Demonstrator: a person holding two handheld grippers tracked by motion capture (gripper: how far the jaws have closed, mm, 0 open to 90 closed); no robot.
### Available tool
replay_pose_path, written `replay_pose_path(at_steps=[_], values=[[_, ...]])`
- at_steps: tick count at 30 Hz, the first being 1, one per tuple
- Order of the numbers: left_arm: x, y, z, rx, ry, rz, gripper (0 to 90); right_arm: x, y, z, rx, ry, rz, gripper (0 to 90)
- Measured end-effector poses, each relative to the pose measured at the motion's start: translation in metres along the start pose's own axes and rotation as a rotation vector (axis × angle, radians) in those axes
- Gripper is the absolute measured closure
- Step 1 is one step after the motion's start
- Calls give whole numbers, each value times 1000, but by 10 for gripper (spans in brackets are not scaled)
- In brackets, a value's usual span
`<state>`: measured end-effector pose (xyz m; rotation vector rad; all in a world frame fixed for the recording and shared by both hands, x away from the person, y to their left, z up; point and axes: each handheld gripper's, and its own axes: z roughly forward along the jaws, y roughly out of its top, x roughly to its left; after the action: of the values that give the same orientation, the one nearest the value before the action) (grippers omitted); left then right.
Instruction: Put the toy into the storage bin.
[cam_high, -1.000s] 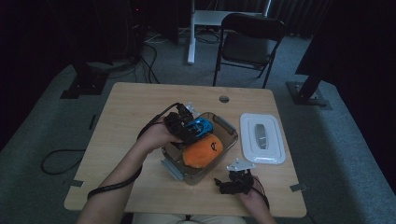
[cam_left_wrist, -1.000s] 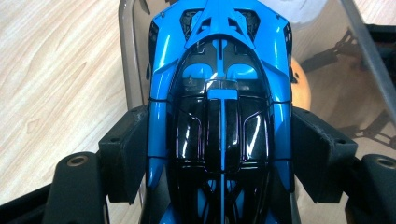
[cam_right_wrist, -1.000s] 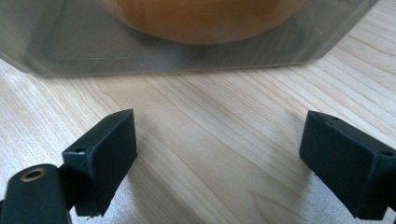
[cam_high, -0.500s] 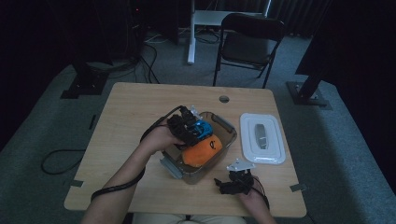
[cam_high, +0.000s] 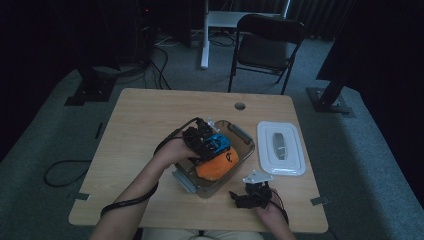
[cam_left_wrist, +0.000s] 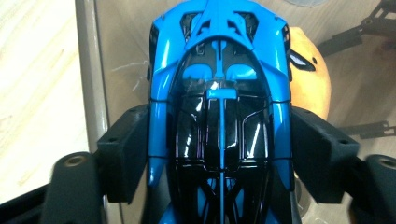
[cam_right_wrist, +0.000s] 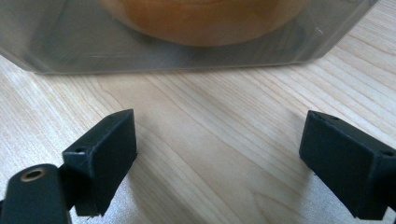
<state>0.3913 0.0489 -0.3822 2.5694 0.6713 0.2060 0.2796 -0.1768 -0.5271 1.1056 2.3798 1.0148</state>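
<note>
Dimly lit room, wooden table (cam_high: 140, 130), folding chair (cam_high: 265, 47) behind, grey carpet (cam_high: 45, 135)

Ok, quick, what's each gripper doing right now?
Left gripper: shut on the blue toy car, over the clear container.
Right gripper: open, empty, on the table.

Glossy blue-and-black toy car (cam_left_wrist: 219, 116), orange plush (cam_high: 216, 166) with a small black-and-white mark at its 1 o'clock, clear grey-tinted container (cam_high: 245, 137), white lid (cam_high: 296, 165), pale wood-grain table (cam_high: 140, 120), black chair (cam_high: 265, 45)
</note>
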Motion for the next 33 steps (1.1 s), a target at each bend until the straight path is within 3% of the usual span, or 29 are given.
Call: replay_pose_path(at_steps=[2,4,8,11,13,17,20,23,28,33], values=[[-1,1,-8,-26,4,-6,187,0,0,0,0,0,0,108],[-2,1,-14,-20,10,29,110,0,0,0,0,0,1,108],[1,-3,-21,-27,30,44,104,0,0,0,0,1,0,108],[8,-10,-25,-58,37,4,95,0,0,0,0,1,1,108],[12,-15,-27,-66,34,-14,32,0,0,0,0,0,1,108],[21,-26,-33,-113,66,-52,24,0,0,0,0,0,0,108],[31,-35,-38,-154,51,-83,26,0,0,0,1,1,1,108],[38,-45,-39,-159,80,-95,26,0,0,0,0,-1,-2,108],[53,-61,-41,-188,102,-143,27,0,0,-2,7,-3,-9,108],[69,-78,-41,-186,121,-200,27,-3,1,-4,1,0,3,108]])
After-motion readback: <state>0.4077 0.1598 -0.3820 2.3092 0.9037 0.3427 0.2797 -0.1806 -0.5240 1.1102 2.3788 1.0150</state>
